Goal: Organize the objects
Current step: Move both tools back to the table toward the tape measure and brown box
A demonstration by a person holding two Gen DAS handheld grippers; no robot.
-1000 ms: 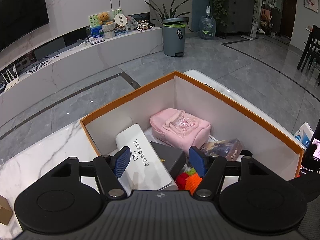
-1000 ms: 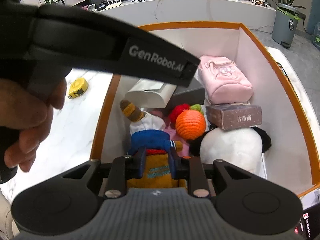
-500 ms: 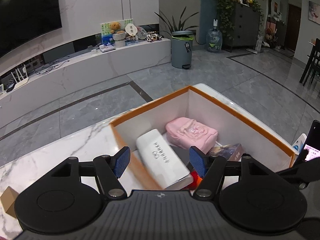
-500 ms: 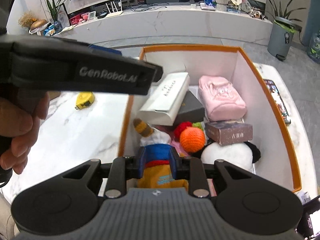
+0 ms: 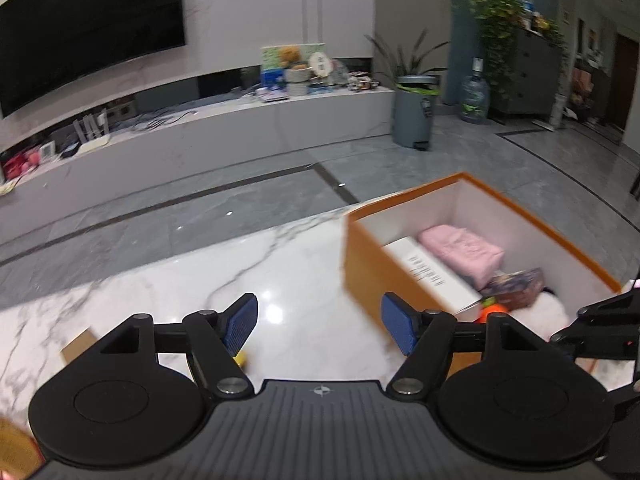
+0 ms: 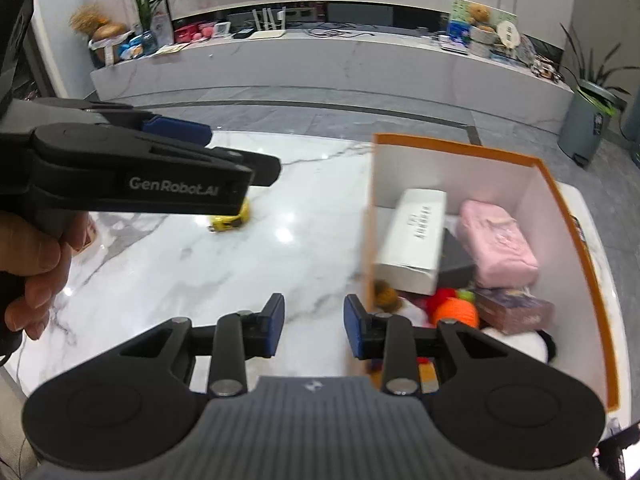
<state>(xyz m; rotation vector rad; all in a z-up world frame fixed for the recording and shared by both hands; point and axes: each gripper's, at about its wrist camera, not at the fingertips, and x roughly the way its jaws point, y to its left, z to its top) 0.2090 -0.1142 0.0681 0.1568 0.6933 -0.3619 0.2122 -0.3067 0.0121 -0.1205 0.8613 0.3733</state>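
Left wrist view: the left hand-held gripper (image 5: 318, 322) is opening, empty, above the counter (image 5: 200, 280); the orange box (image 5: 360, 264) to its right already holds a white case (image 5: 432, 274) and pink pouch (image 5: 460, 250).

Right wrist view: the right hand-held gripper (image 6: 314, 330), opening and empty; a yellow tape measure (image 6: 232, 220) ahead-left remains out.

A home living room. A large wall-mounted television (image 5: 88, 28) hangs at ten o'clock above a long white marble media console (image 5: 224, 128) strewn with a router, cables and a teddy bear (image 5: 289, 56). Grey tiled floor, potted plants, a pedal bin (image 5: 414, 114) and a water jug (image 5: 474, 100) stand at one o'clock.
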